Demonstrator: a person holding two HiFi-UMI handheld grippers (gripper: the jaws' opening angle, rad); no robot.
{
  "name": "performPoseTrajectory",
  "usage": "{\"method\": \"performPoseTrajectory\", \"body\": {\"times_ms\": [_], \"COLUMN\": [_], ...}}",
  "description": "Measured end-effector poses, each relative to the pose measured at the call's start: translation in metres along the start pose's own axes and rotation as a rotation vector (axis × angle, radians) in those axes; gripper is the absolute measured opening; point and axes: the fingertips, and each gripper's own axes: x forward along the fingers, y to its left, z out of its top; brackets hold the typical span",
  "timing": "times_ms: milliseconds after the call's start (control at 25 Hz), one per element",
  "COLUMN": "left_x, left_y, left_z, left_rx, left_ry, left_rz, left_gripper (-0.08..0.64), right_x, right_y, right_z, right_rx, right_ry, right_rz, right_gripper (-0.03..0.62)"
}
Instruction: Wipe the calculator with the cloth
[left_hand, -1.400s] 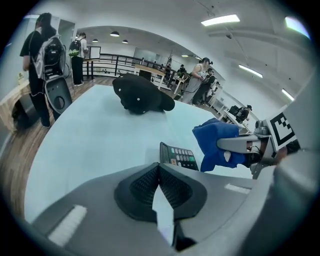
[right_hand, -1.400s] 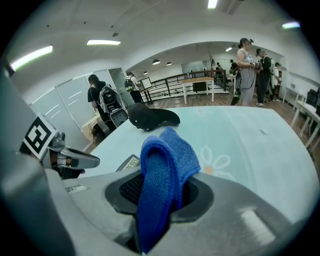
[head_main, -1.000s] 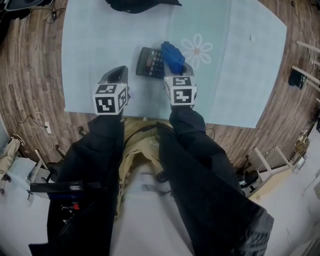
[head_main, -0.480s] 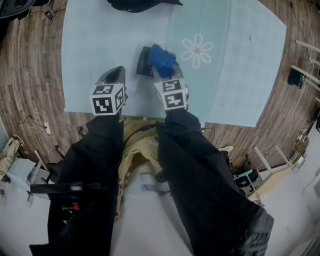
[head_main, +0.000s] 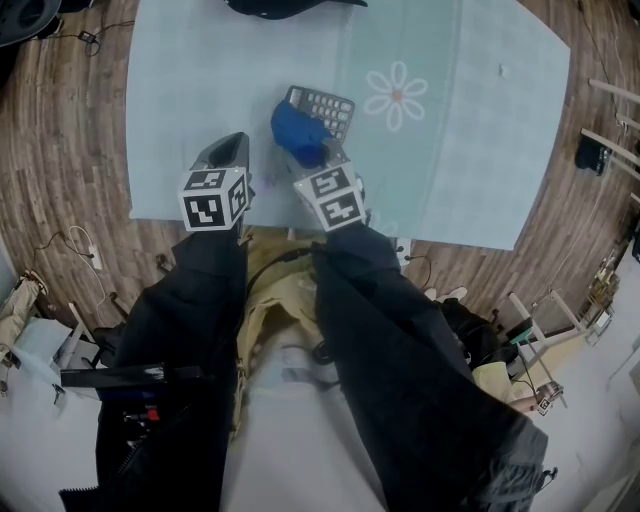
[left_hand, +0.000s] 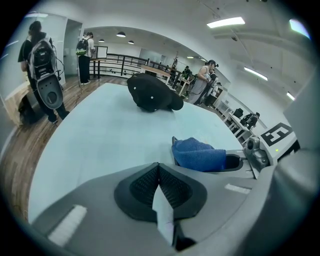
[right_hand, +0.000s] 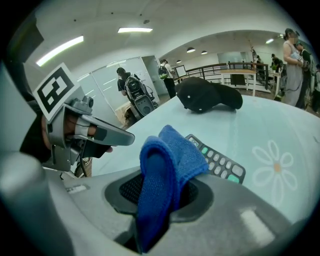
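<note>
Right gripper, cloth leftward; calculator beyond

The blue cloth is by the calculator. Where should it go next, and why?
Probably slide the right gripper a little forward and to the right, dragging the cloth across the calculator. The cloth, pinched in that gripper, sits only at the calculator's near end, and most of the keys lie bare beyond it.
</note>
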Motion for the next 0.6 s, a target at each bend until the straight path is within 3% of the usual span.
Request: {"method": "performPoseTrajectory", "body": {"times_ms": [320,600], "left_x": [-0.008,-0.017], "left_y": [0.003,0.0], "left_z": [-0.009,-0.015], "left_rx": [-0.002,0.007], "left_ry": [-0.01,-0.022], "left_rz": [0.001,-0.007], "left_gripper": [-0.014,-0.014], "right_x": [-0.031,-0.084], "right_y": [0.007,-0.063], "right_z": [0.012,0.037], "right_rx": [0.027,0.072], "right_ry": [-0.086,-0.183], "right_rz": [0.018,-0.157], "right_gripper": [0.114,0.114]}}
